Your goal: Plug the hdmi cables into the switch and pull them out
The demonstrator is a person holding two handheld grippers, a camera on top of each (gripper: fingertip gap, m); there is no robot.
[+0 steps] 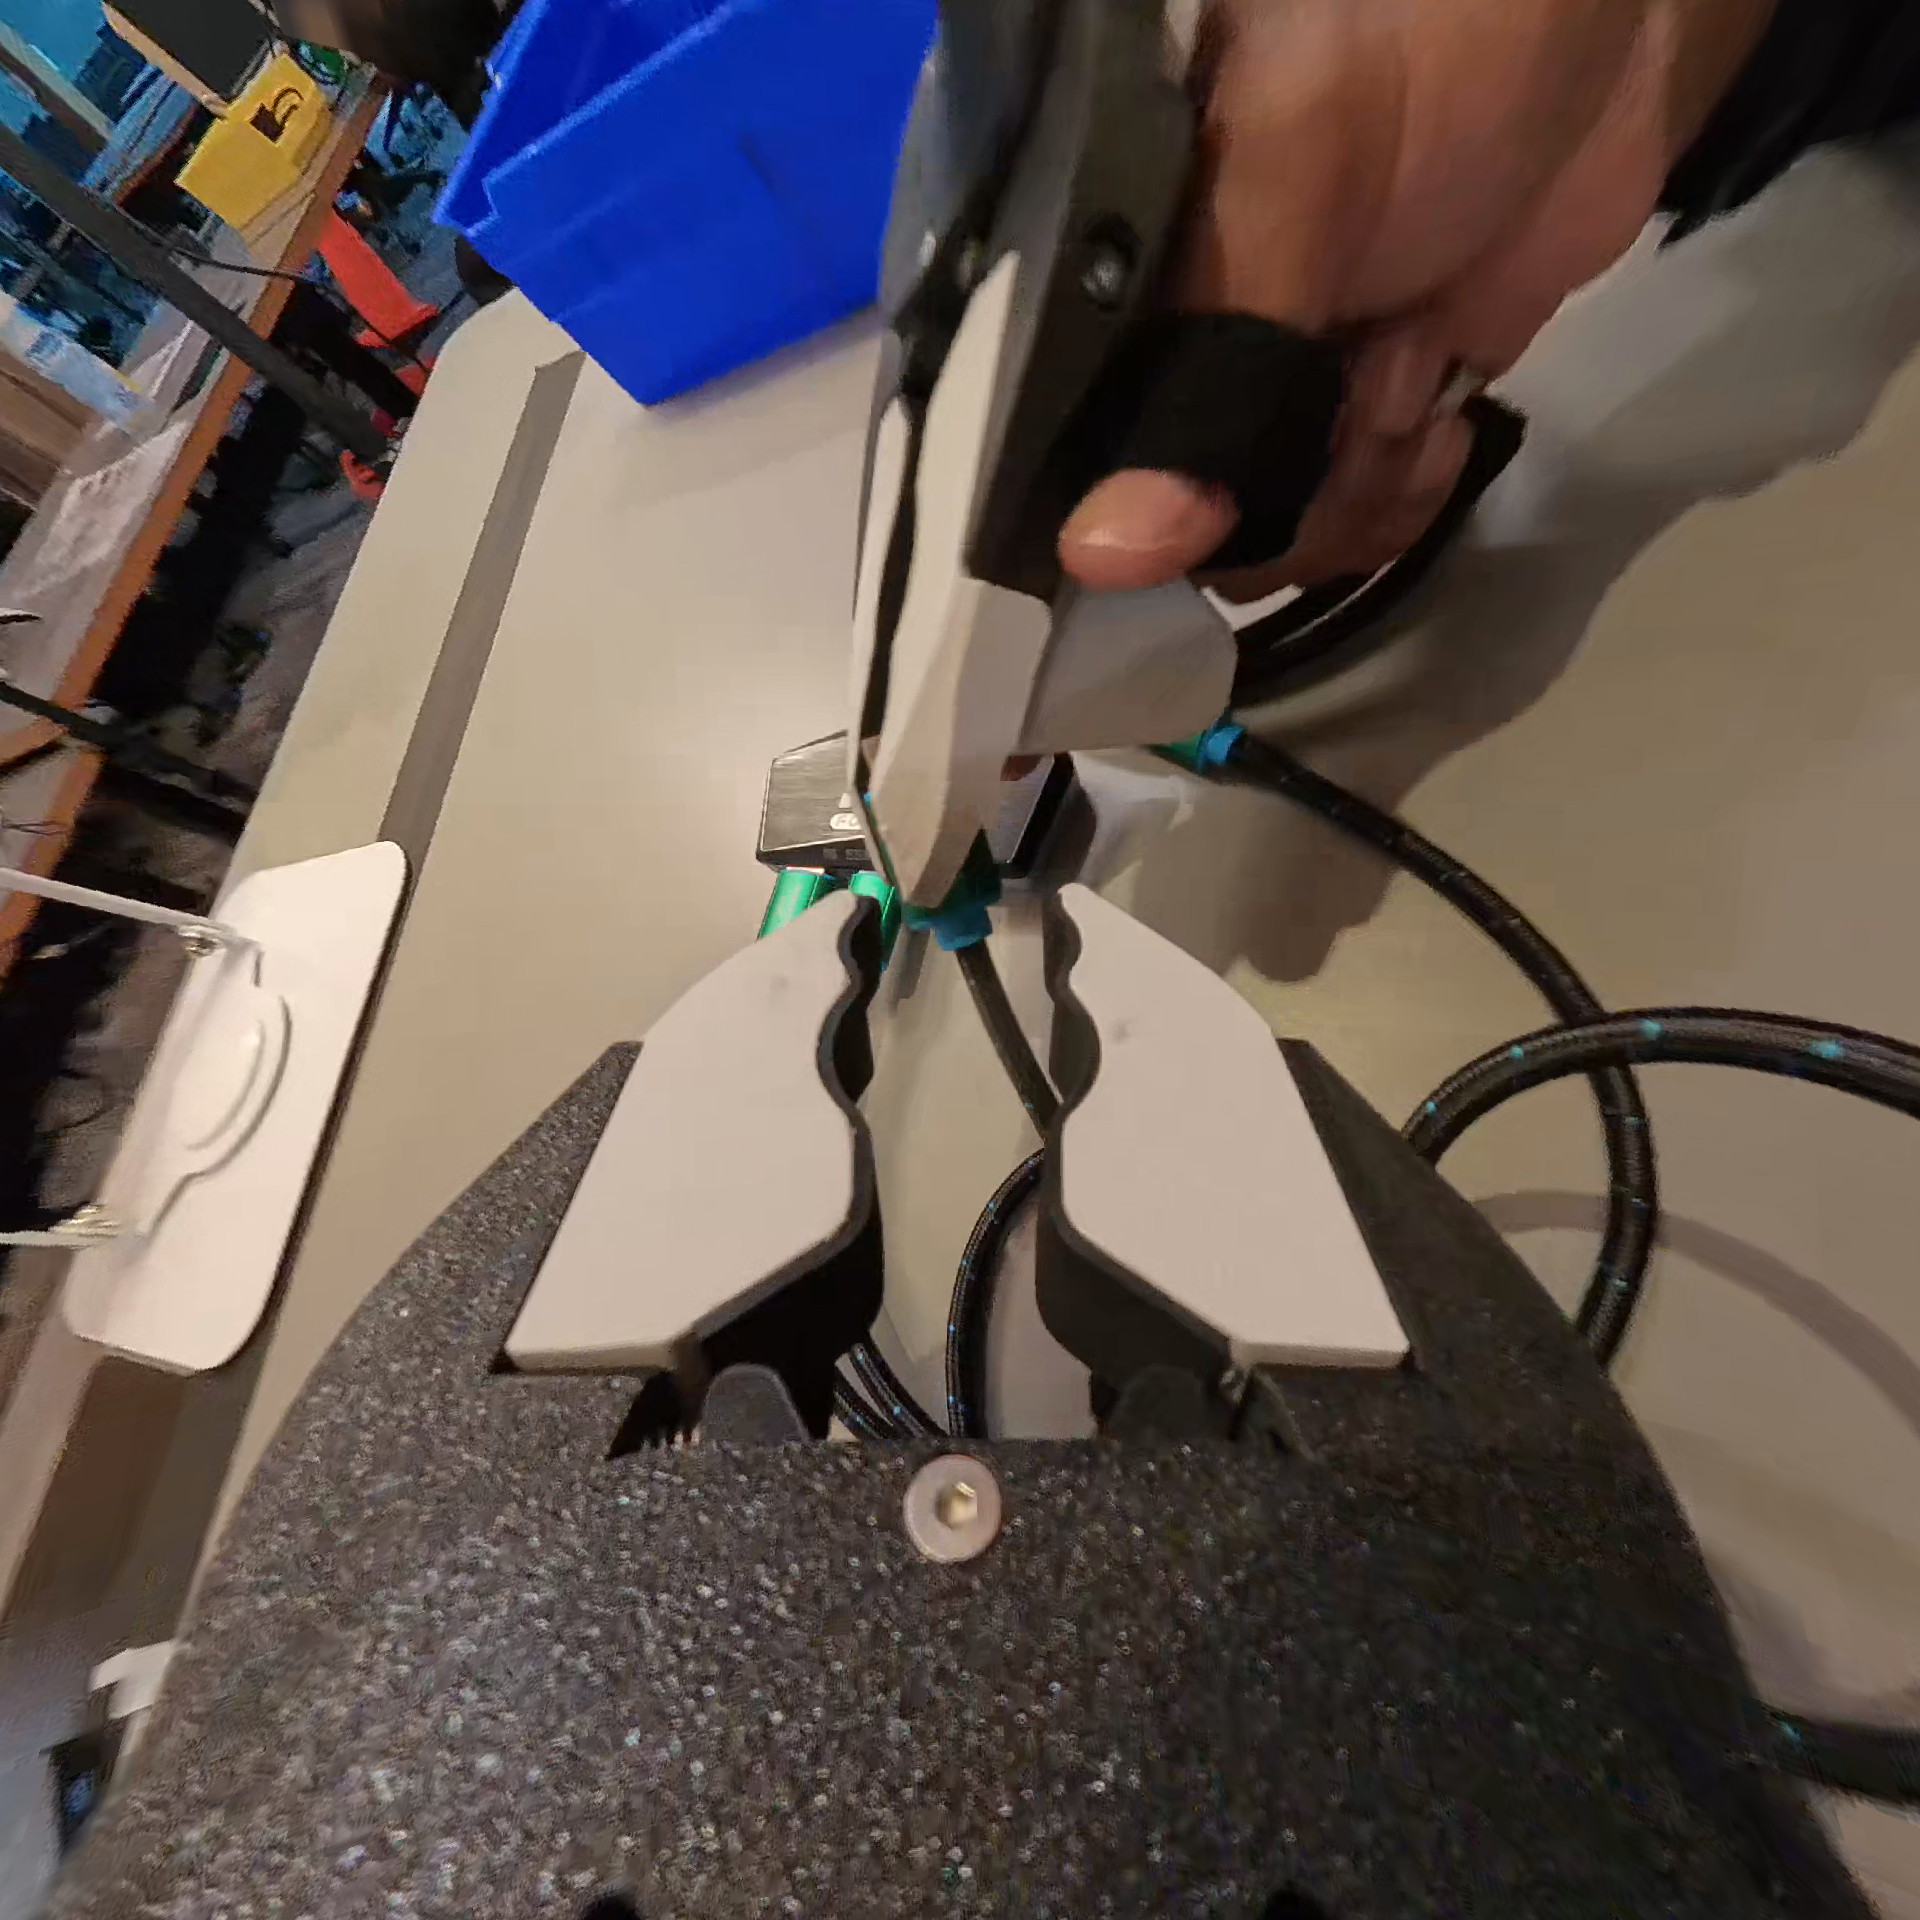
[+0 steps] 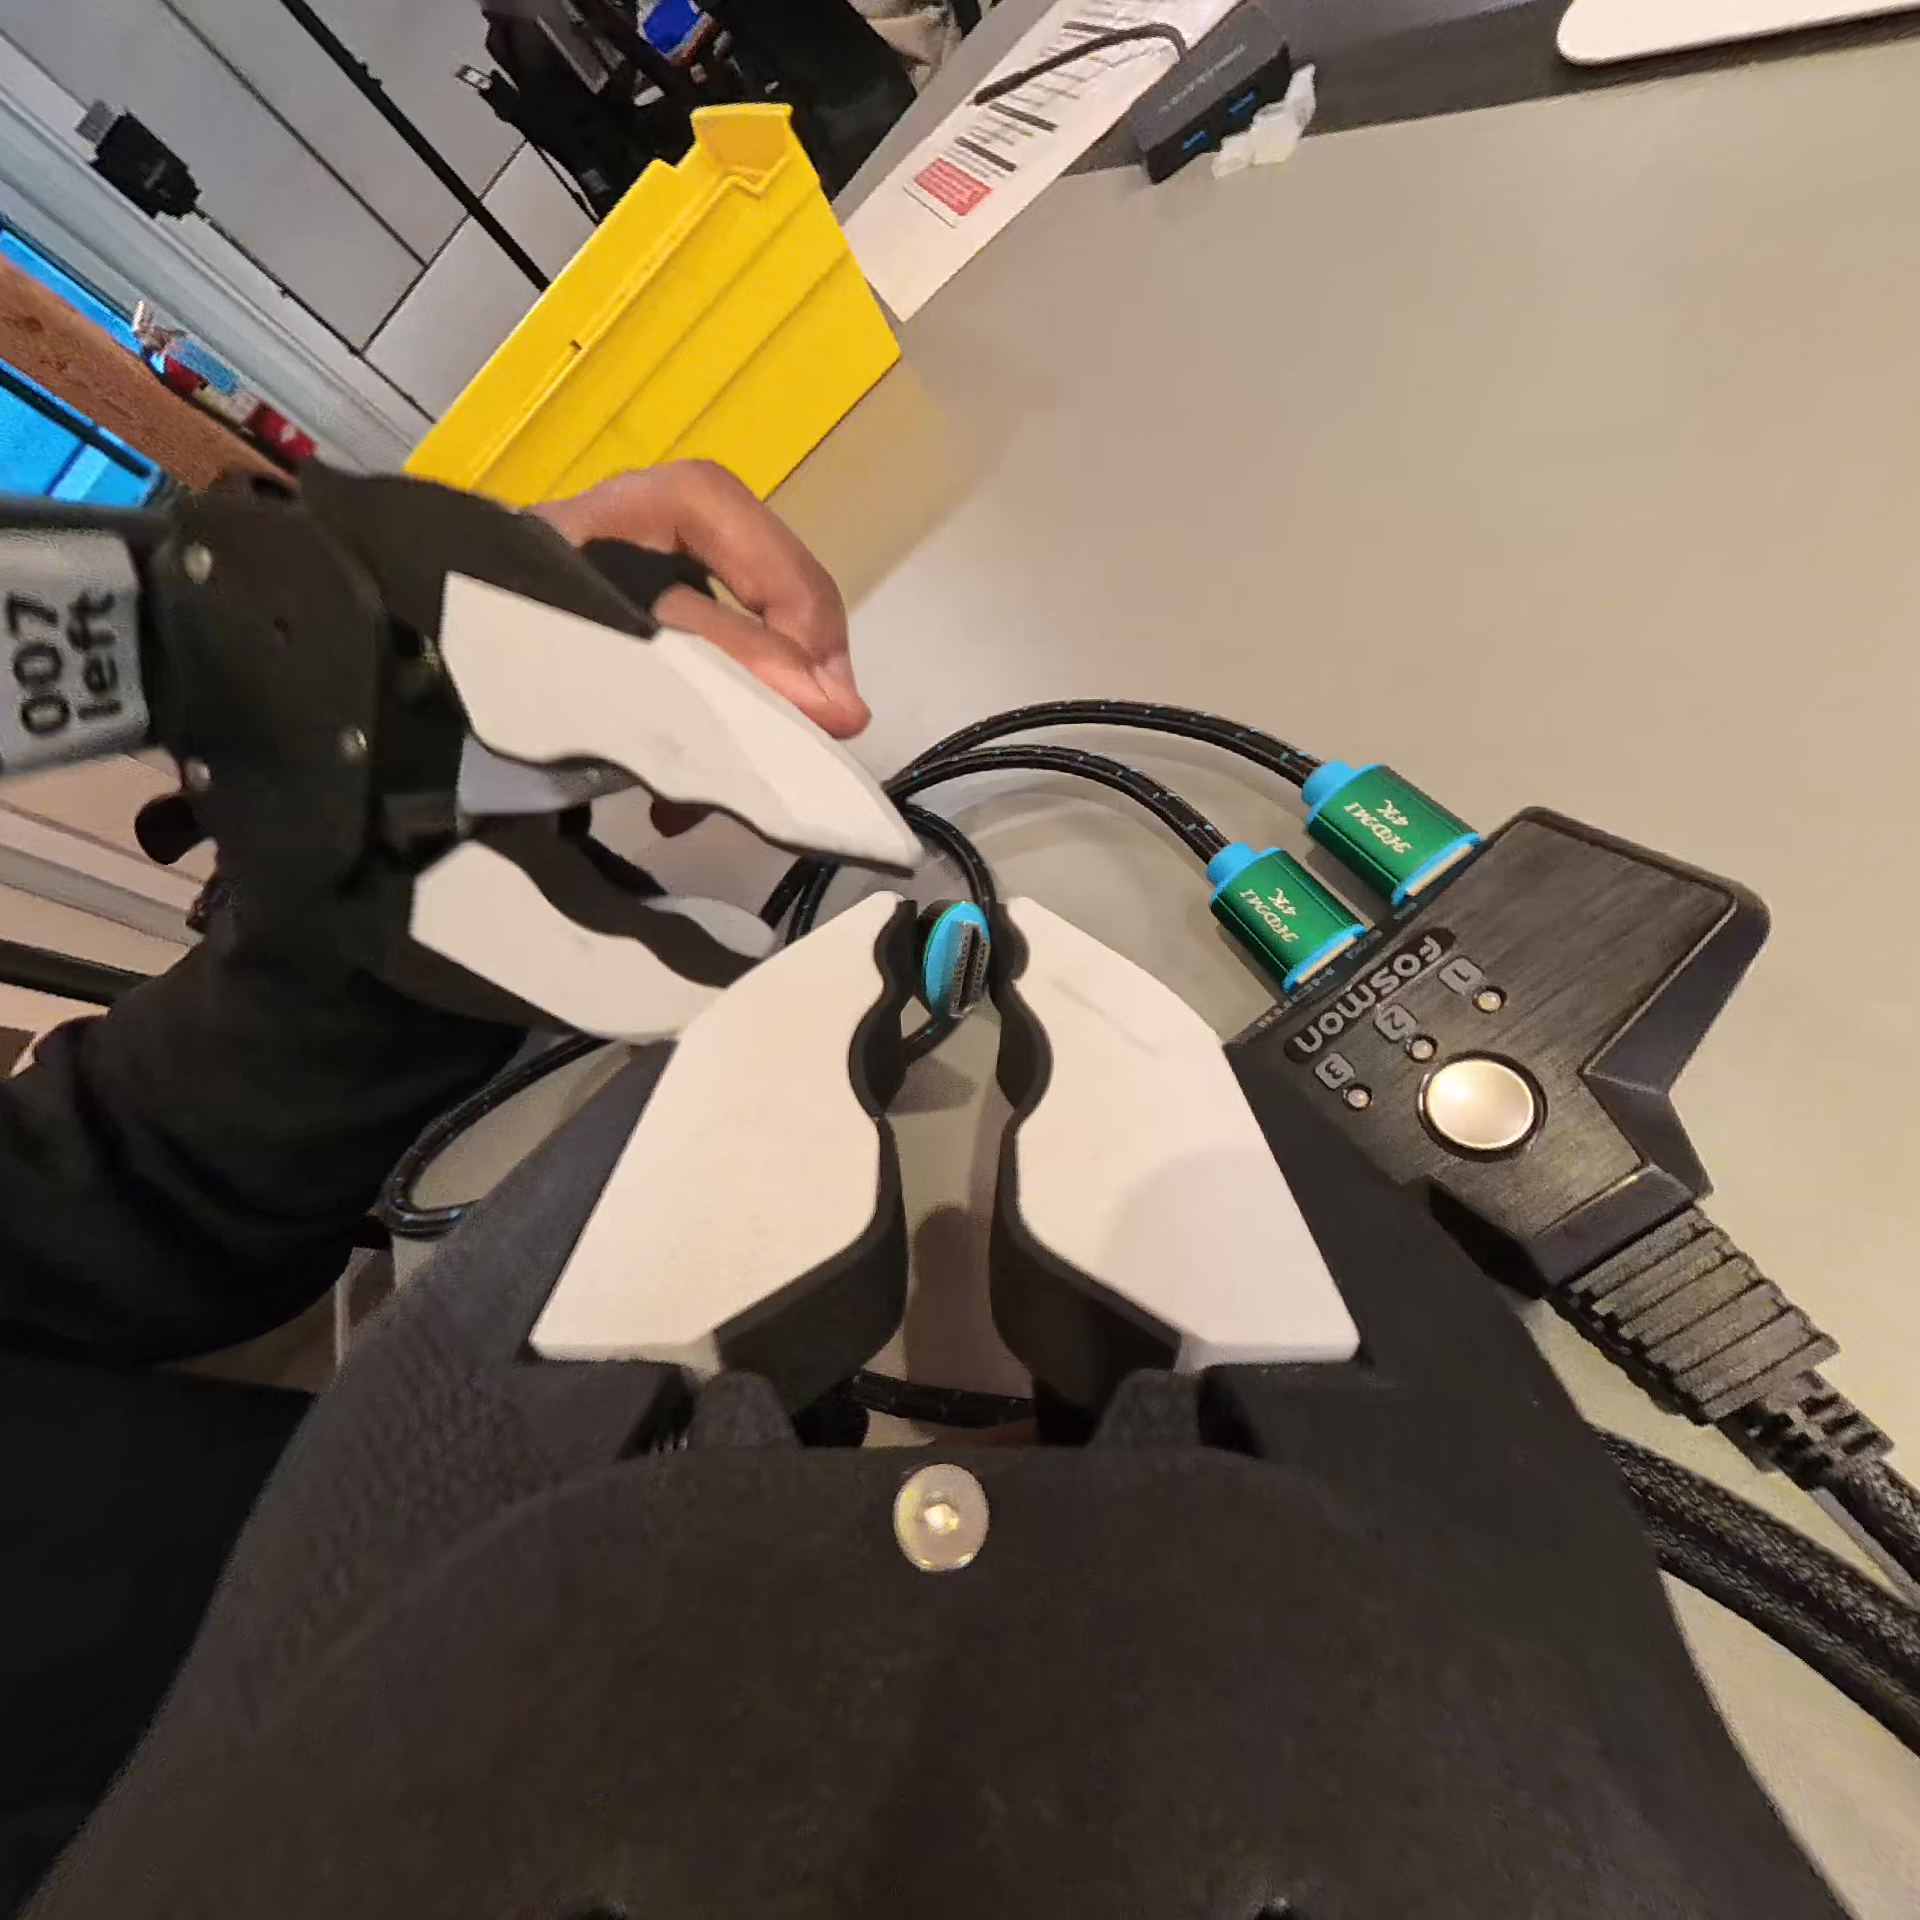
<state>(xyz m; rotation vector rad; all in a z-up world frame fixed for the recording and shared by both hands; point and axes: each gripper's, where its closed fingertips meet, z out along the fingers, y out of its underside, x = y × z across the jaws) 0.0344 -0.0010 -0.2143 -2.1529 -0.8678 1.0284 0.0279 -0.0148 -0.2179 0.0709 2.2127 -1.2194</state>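
The black HDMI switch (image 2: 1558, 987) lies on the grey table, with two green HDMI plugs (image 2: 1283, 925) (image 2: 1387, 836) seated in its ports. My right gripper (image 2: 953, 914) is shut on a third green and blue plug (image 2: 951, 961), held free just left of the switch. In the left wrist view the right gripper (image 1: 925, 883) comes down from above onto that plug (image 1: 951, 920), in front of the switch (image 1: 805, 805). My left gripper (image 1: 961, 925) is open, with the plug's black braided cable (image 1: 1013, 1049) running between its fingers. It also shows open in the right wrist view (image 2: 836, 899).
A blue bin (image 1: 686, 187) stands behind the switch, a yellow bin (image 2: 665, 332) to the side. Black braided cables loop over the table (image 1: 1621, 1143). The switch's thick lead (image 2: 1714, 1351) runs off right. A white base plate (image 1: 239, 1091), a paper sheet (image 2: 997, 135) and a small black hub (image 2: 1210, 94) lie at the edges. My left and right fingertips are right by each other. The switch's thick lead (image 2: 1714, 1351) is about 11 cm from my right fingertips.
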